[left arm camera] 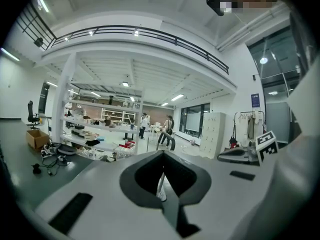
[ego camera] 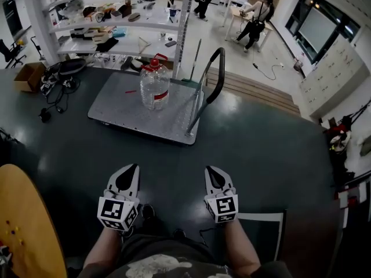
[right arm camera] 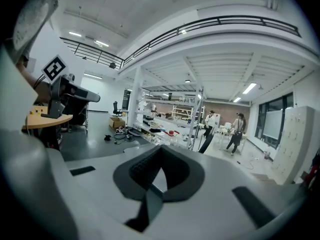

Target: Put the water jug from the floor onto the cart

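The clear water jug (ego camera: 155, 86) with a red cap and red label stands upright on the grey platform of the cart (ego camera: 124, 116), whose black handle (ego camera: 213, 74) rises at the right end. Both grippers are low in the head view, close to the person's body and well short of the cart. My left gripper (ego camera: 132, 168) and right gripper (ego camera: 210, 170) point toward the cart side by side. In each gripper view the jaws meet at their tips, left gripper (left arm camera: 162, 154) and right gripper (right arm camera: 161, 149), with nothing between them.
A white shelving rack (ego camera: 116, 22) full of items stands behind the cart. A cardboard box (ego camera: 29, 77) and tangled cables (ego camera: 55, 91) lie at the left. A yellow round table (ego camera: 26, 225) is at my left. People (ego camera: 255, 19) stand far back.
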Demonstrator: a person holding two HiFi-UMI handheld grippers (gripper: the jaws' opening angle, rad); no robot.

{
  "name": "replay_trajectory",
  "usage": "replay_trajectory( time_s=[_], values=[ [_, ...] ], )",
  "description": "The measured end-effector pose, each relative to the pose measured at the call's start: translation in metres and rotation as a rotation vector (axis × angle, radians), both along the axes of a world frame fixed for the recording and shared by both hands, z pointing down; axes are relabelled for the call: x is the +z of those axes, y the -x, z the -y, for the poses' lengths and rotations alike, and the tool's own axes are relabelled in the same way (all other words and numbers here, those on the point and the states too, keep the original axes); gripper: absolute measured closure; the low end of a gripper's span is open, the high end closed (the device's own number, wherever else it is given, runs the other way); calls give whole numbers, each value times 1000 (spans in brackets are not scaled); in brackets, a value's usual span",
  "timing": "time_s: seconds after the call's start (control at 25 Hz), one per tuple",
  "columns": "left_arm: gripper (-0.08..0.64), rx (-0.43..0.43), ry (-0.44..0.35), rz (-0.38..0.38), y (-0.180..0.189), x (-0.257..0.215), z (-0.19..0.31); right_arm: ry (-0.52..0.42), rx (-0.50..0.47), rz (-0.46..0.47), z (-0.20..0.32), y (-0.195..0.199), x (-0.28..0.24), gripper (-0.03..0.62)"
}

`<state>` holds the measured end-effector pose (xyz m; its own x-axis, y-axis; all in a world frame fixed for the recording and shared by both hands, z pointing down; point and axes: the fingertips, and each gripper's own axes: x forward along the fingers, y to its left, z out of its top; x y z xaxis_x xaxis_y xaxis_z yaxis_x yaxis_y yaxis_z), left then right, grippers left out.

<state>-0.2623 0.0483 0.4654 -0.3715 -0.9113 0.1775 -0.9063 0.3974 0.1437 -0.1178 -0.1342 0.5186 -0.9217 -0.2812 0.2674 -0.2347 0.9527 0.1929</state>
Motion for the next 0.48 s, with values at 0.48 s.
replay_trajectory(
  time_s=[0.48],
  values=[
    [552,-63,13,11,-78,-6,-25,-46,-21,10,18,-80,-13,601]
  ],
)
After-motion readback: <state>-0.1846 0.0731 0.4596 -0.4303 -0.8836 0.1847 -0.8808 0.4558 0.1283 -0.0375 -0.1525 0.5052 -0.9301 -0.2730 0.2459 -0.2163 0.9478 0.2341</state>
